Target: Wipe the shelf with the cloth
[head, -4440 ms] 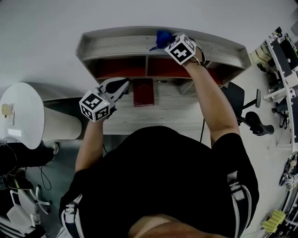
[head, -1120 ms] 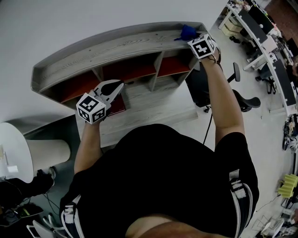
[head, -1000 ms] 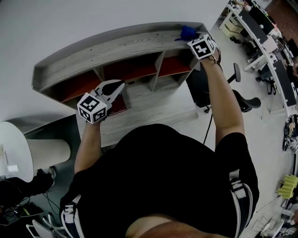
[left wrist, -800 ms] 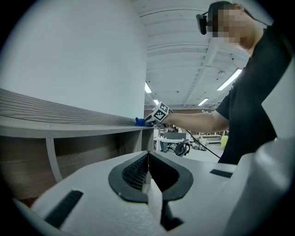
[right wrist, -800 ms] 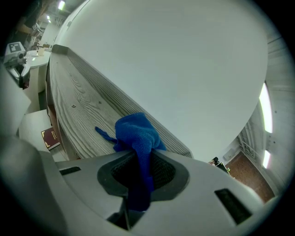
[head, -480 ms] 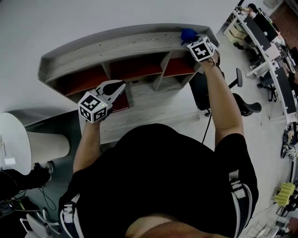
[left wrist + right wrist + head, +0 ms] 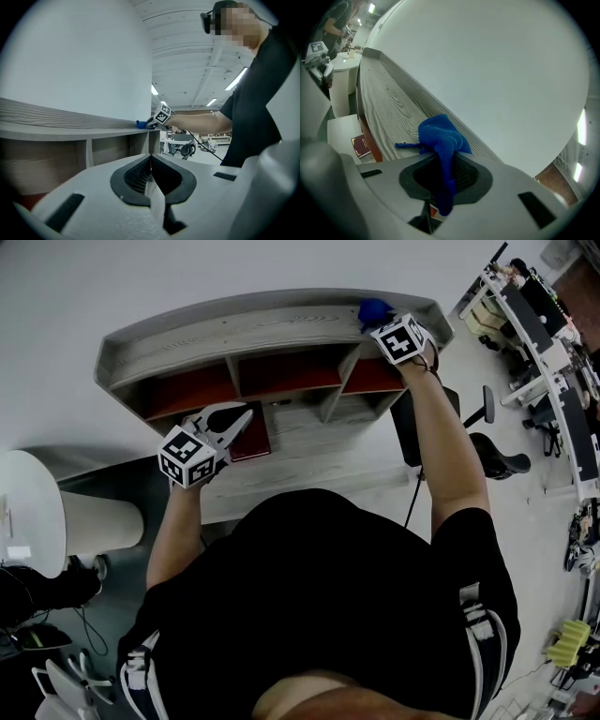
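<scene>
- The shelf (image 7: 234, 329) stands at the back of a pale wooden desk (image 7: 309, 460), against a white wall; it has 1 long top board with a raised lip and 3 red-backed compartments below; in the head view the board runs from 10 o'clock to 1 o'clock.
- The left gripper (image 7: 242, 418) hangs low over the desk at about 9 o'clock, in front of the left compartment and well apart from the work; in its own view the left gripper's (image 7: 151, 176) jaws are pressed together with nothing between them.
- The right gripper (image 7: 378, 320) is stretched out to the right end of the top board, at 1 o'clock; in its own view the right gripper (image 7: 445, 173) is clamped on a fold of the cloth, with a tail hanging down between the jaws.
- The cloth (image 7: 372, 310) is blue and bunched; its free bulk (image 7: 440, 136) rests on the board just beside the back lip, with bare grain (image 7: 389, 112) running away toward the far end.
- A dark red book (image 7: 255, 427) lies flat on the desk, just beside the left gripper's tips.
- Judgement: the step in hand is wiping the top board, with the cloth at its right end; the next move calls for drawing the cloth back along the board toward 10 o'clock, pressed down so the bunch spreads and reaches the strip by the lip; whether the 3 compartments need wiping too cannot be told.
</scene>
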The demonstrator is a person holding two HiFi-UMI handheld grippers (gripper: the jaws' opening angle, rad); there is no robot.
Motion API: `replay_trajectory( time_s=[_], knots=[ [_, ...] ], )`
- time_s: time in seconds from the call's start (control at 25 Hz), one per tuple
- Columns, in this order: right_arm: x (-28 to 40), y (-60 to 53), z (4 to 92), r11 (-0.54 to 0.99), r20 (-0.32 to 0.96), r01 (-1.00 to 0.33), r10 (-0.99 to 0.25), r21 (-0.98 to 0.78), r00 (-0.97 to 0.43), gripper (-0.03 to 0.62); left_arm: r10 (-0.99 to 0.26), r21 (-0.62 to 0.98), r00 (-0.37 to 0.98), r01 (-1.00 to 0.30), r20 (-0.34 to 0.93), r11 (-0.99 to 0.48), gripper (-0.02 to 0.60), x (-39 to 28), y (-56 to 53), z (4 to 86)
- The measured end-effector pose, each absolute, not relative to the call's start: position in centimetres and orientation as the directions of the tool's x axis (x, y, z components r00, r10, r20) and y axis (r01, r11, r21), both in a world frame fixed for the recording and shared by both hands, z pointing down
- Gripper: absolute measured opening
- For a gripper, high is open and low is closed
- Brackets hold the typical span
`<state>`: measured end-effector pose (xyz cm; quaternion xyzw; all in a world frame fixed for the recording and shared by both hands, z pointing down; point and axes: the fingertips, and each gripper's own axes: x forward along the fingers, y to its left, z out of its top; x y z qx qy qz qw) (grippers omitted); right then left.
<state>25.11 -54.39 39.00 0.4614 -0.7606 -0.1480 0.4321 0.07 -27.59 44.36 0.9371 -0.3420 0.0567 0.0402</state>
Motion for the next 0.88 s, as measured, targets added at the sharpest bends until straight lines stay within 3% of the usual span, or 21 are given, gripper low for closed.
replay_trajectory(
  time_s=[0.88],
  knots=[
    [12.5, -51.0, 39.3, 0.625, 0.547, -0.48, -0.778, 0.616, -0.311, 0.06, -0.741, 0.023, 0.656, -0.751, 0.14, -0.66, 0.018, -8.7, -20.9, 43.8]
  ],
)
